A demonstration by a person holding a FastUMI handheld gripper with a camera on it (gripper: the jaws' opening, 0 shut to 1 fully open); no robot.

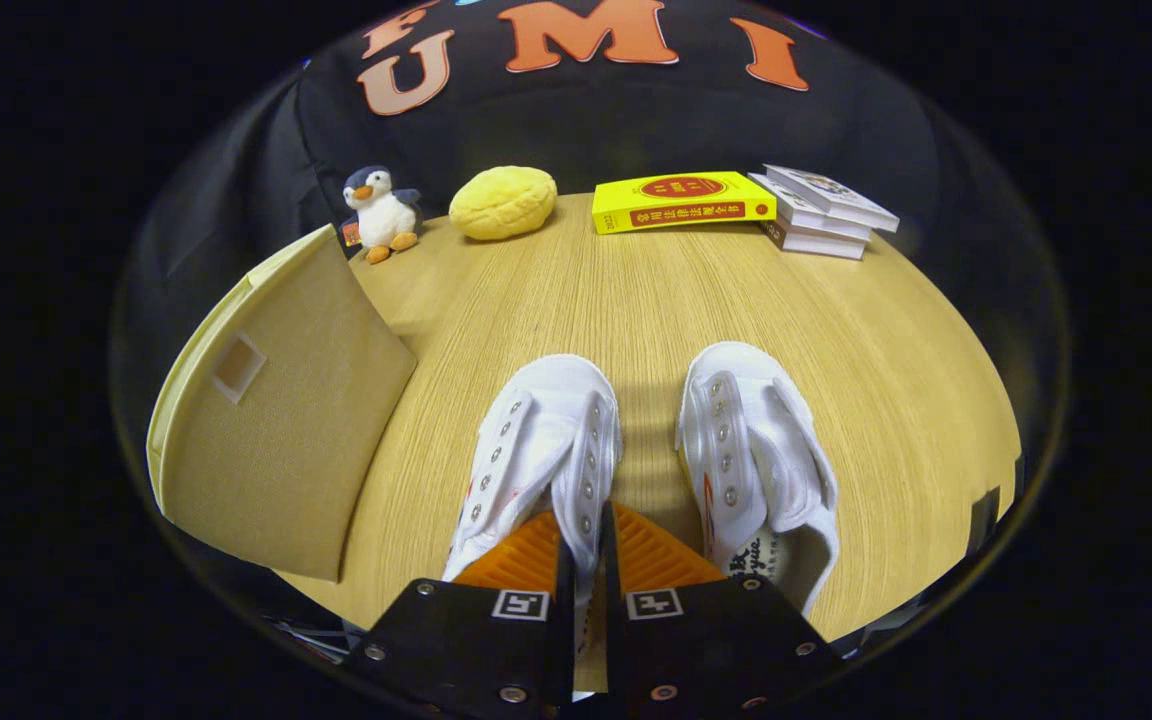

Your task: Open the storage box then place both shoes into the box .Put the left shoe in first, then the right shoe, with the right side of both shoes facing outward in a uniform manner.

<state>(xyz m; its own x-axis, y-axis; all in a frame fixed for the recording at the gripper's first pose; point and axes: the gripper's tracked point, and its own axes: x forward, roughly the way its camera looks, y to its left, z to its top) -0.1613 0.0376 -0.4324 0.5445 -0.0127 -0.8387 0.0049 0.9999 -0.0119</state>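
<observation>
Two white canvas shoes without laces lie side by side on the wooden table (576, 290), toes pointing away from me. My gripper (586, 545) is shut on the left shoe (536, 440), and its fingers pinch the shoe's inner side wall near the eyelets. The right shoe (756, 450) rests just right of the fingers and is not touched. A beige fabric storage box (276, 420) stands to the left of the shoes, one flat face with a small label window turned toward me. I cannot tell whether it is open.
Along the far edge of the table sit a plush penguin (379, 213), a yellow round cushion (503, 202), a yellow book (681, 201) and a stack of pale books (826, 212). Bare wood stretches between the shoes and these things.
</observation>
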